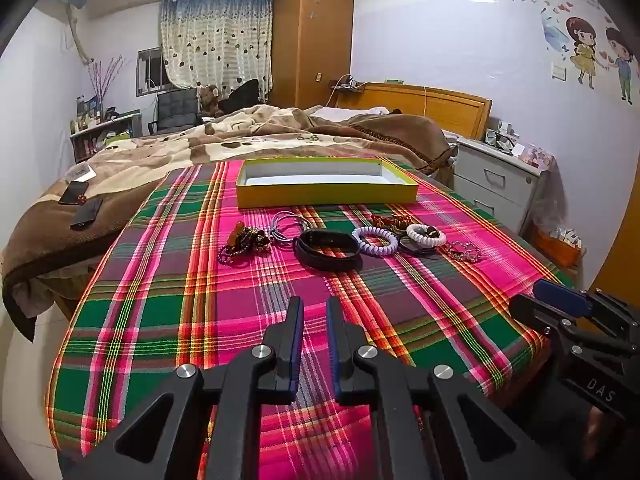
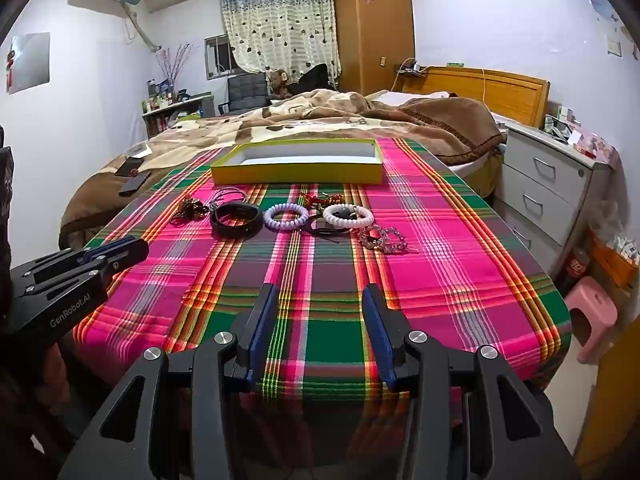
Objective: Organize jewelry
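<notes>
Plainly, from the left wrist view, the left tongs (image 1: 315, 308) hover over the near part of the plaid-covered counter (image 1: 168, 320), their blue pads drawn close with a narrow gap and nothing between them. Across the middle of the counter lies a row of jewelry: a beaded cluster (image 1: 244, 242), a black band (image 1: 326, 249), a lilac coil bracelet (image 1: 375, 241) and a white coil bracelet (image 1: 426, 235). An open yellow box (image 1: 326, 194) sits at the far edge.

From the right wrist view, the right tongs (image 2: 320, 300) are spread wide and empty above the near edge. A clear bead bracelet (image 2: 380, 238) ends the row toward the right edge.
</notes>
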The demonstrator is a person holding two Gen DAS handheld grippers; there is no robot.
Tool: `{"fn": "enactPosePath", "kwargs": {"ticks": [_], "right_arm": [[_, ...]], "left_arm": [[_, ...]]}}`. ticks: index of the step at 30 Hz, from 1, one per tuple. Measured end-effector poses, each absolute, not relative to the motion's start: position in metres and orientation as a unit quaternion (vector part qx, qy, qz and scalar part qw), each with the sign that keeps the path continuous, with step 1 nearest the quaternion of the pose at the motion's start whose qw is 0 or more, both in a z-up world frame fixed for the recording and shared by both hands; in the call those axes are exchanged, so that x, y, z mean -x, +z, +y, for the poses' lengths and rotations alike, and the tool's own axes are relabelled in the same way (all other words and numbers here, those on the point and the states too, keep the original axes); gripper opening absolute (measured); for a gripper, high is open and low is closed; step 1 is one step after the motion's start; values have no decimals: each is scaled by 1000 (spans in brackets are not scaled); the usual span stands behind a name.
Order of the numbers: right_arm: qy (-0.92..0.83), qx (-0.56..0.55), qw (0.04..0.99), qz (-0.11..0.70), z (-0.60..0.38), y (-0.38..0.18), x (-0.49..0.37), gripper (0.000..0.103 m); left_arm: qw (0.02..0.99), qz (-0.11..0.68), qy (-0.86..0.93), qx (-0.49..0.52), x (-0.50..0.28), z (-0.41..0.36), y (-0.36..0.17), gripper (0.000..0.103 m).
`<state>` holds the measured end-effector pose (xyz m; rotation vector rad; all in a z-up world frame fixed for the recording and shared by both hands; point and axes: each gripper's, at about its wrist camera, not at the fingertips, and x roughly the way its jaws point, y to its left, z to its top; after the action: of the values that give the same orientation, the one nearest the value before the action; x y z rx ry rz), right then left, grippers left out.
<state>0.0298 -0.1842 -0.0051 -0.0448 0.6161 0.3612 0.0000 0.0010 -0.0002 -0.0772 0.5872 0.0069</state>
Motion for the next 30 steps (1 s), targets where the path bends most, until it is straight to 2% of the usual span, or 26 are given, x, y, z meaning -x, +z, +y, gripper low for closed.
{"fn": "enactPosePath", "kwargs": {"ticks": [30], "right_arm": [[176, 25, 938, 298, -184, 0, -27, 44]], "left_arm": [[954, 298, 1, 39, 2, 0, -2, 10]]}}
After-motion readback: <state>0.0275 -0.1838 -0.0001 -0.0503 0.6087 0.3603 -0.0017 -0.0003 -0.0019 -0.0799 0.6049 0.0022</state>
